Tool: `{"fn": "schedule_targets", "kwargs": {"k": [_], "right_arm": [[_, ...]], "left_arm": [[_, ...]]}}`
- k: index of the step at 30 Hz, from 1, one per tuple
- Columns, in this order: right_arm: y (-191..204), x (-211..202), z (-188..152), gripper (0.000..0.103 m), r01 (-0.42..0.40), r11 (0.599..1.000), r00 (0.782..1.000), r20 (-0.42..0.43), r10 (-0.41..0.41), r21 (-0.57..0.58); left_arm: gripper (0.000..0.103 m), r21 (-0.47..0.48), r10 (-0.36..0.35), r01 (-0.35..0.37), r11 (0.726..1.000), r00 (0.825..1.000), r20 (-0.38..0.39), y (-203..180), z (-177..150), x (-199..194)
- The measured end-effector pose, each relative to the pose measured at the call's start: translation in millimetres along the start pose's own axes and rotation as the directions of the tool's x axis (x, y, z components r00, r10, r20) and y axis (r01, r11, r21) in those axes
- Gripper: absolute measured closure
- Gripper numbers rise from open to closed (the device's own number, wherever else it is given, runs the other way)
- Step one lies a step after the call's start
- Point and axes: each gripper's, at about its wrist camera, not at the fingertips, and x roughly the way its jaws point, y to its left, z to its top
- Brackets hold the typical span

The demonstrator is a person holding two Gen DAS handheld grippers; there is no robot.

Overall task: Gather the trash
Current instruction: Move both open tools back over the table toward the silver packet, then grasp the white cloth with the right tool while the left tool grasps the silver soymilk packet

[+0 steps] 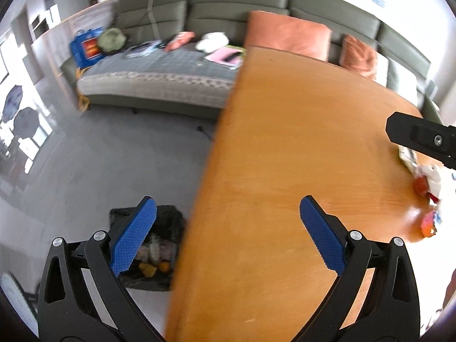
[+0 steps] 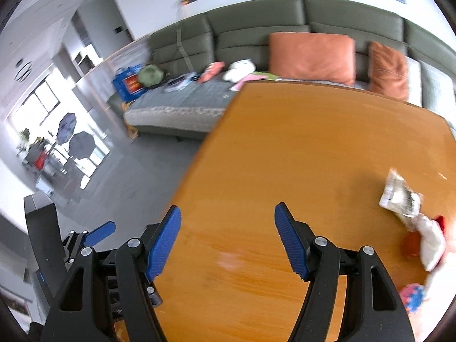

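Orange wood fills most of both views: the table (image 2: 285,171) runs from the lower middle of each frame up to the sofa (image 2: 256,28). Your left gripper (image 1: 228,222) has its blue pads spread wide with nothing between them, and your right gripper (image 2: 228,233) is the same, fingers apart and empty over bare tabletop. The trash still to collect sits at the right edge of the right wrist view: a crumpled wrapper (image 2: 400,196), a white wad (image 2: 430,245) just below it and touching, and a pink scrap (image 2: 413,296) at the lower right (all blurred, so exact shapes are hard to tell). The bin (image 1: 171,219), lined in black and already holding scraps, stands on the floor at the lower left of the left wrist view, beside the table edge.

The likely trouble, I'd judge: the pieces lie close together, so a wide closing grip could nudge one off the table's edge, or pinch two and drop one on the way to the bin.
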Motion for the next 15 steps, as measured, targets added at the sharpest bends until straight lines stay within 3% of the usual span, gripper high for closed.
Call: {"fn": "schedule_targets", "kwargs": {"k": [8,15], "right_arm": [[-102.3,-35.2,-12.8,0.034,0.168,0.983,0.984,0.049,-0.172,0.078],[-185.2,-43.5,-27.8,0.034,0.299,0.940,0.952,0.009,-0.305,0.164]], "left_arm": [[0.006,0.107,-0.112,0.114,0.988,0.993,-0.020,-89.6,16.9,12.4],[0.006,0.187,-0.172,0.177,0.966,0.984,-0.047,-149.7,26.2,19.0]]}}
